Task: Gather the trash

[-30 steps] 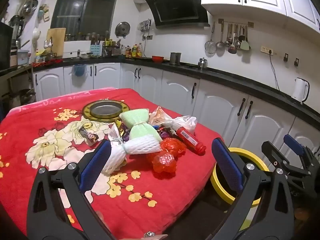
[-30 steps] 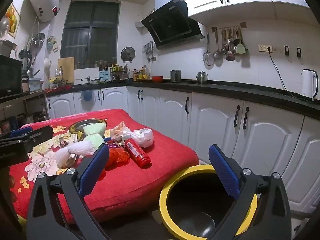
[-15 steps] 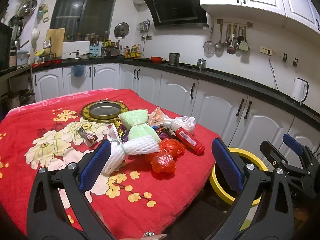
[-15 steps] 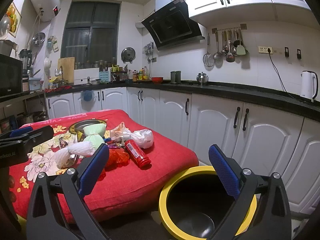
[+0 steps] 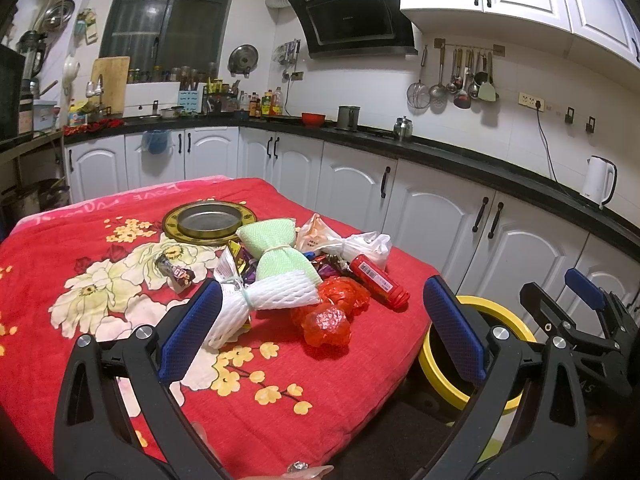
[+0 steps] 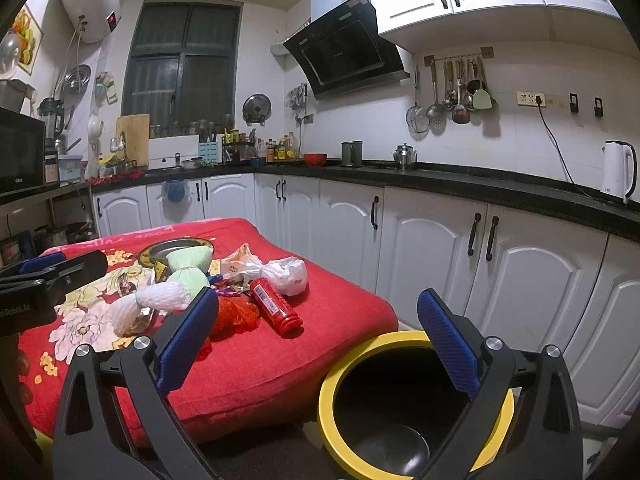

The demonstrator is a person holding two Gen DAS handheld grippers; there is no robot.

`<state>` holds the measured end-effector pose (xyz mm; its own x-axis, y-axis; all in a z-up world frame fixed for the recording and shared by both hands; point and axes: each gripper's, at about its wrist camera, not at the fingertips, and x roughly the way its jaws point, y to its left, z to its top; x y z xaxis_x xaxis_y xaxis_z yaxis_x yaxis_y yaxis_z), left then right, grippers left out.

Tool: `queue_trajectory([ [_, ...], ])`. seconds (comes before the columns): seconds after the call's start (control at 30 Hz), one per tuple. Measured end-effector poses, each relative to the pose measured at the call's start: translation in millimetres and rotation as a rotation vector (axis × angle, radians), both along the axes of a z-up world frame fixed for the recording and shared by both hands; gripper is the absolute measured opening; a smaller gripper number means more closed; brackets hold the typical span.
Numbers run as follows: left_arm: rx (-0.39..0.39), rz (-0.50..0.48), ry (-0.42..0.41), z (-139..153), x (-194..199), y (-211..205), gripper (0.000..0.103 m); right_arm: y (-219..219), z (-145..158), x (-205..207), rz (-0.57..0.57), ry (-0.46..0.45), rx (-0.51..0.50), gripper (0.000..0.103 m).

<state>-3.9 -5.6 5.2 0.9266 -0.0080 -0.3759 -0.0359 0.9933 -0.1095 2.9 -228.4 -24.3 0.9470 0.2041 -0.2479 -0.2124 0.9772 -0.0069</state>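
White kitchen cabinets behind; on the red floral cloth's (image 5: 120, 360) right edge, a red barcoded tube (image 5: 378, 281) among wrappers. Yellow-rimmed bin (image 6: 412, 408) below. My left claw (image 5: 320, 328) and right claw (image 6: 320, 340) gape, empty.

The left gripper (image 5: 324, 328) is blocking part of the yellow bin (image 5: 504, 316), the foam net (image 5: 264, 296) is covering wrappers beneath, and the frame edge is cutting off the right gripper (image 6: 318, 340) handles. The tube (image 6: 276, 306) label is reading too small.
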Motion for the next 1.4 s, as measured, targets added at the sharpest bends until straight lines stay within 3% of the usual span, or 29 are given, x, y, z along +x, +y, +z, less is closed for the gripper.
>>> queue_trajectory([
  [0.5,-0.004,0.001,-0.004,8.2,-2.6,-10.2,0.092,8.7,-2.2,5.3,0.055,0.025,0.0,0.097],
  [1.0,-0.007,0.06,0.038,5.8,25.3,49.4,0.092,64.1,-0.4,29.5,0.318,0.111,-0.034,0.097],
  [1.4,-0.008,0.126,0.101,-4.5,45.9,94.8,0.092,110.3,-13.6,54.7,0.418,0.15,-0.084,0.097],
])
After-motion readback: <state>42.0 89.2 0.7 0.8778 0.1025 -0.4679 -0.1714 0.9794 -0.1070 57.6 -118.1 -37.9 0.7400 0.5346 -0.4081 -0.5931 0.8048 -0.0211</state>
